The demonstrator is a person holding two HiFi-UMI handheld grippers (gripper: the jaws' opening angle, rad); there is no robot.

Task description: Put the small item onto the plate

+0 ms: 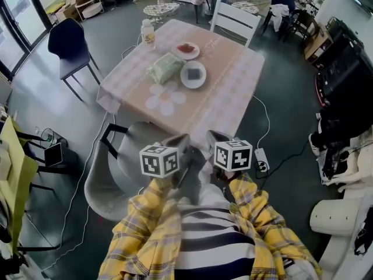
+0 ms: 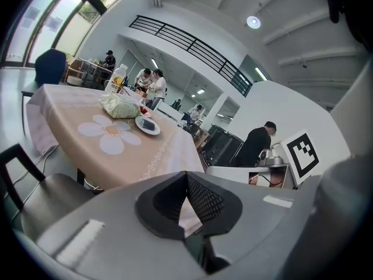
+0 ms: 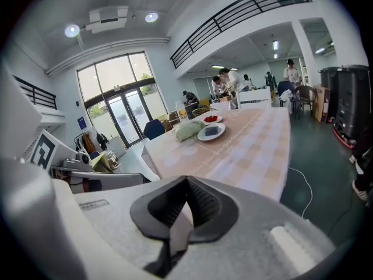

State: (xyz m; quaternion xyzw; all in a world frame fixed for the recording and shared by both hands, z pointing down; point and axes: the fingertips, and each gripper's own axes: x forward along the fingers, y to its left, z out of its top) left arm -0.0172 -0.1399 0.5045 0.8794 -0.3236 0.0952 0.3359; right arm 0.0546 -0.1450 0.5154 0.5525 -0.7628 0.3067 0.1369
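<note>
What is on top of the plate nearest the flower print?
A dark flat square lies on the plate. Its rim is bare; the part under the square is covered.

The person is wearing a yellow plaid shirt; its left sleeve (image 1: 143,229) and right sleeve (image 1: 259,217), crossed with grey and white lines, are filling the lower middle of the head view. Between them a striped top (image 1: 207,241) is showing broad black and white bands. Just above the sleeves, the left gripper (image 1: 182,140) and right gripper (image 1: 213,137) are showing pale grey shells. Each is carrying a white marker cube (image 1: 158,160) printed with black squares. At the lower centre of each gripper view, black ribbed pads (image 2: 204,200) are lining a dark scalloped opening.
</note>
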